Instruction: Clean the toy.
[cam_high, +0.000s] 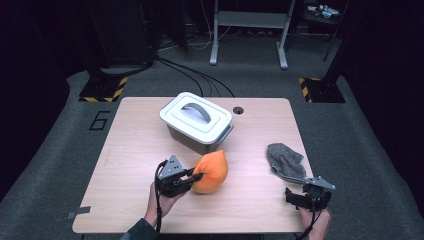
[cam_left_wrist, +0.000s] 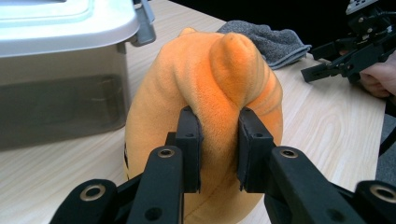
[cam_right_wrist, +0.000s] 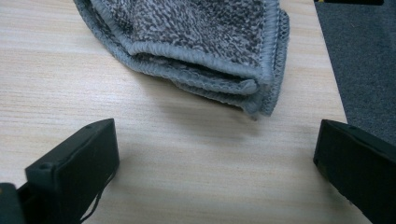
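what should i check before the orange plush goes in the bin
1. Left gripper pinching the orange plush: ok, the jaws squeeze a fold of it.
2. Plush lifted off the table: cannot tell, it looks to be resting on the wood.
3. Bin open: not ok, the white lid with its grey handle is on.
4. Right gripper free to take the lid off: ok, jaws wide apart and holding nothing.
5. Grey cloth out of the way: ok, it lies by the right table edge, apart from the bin.
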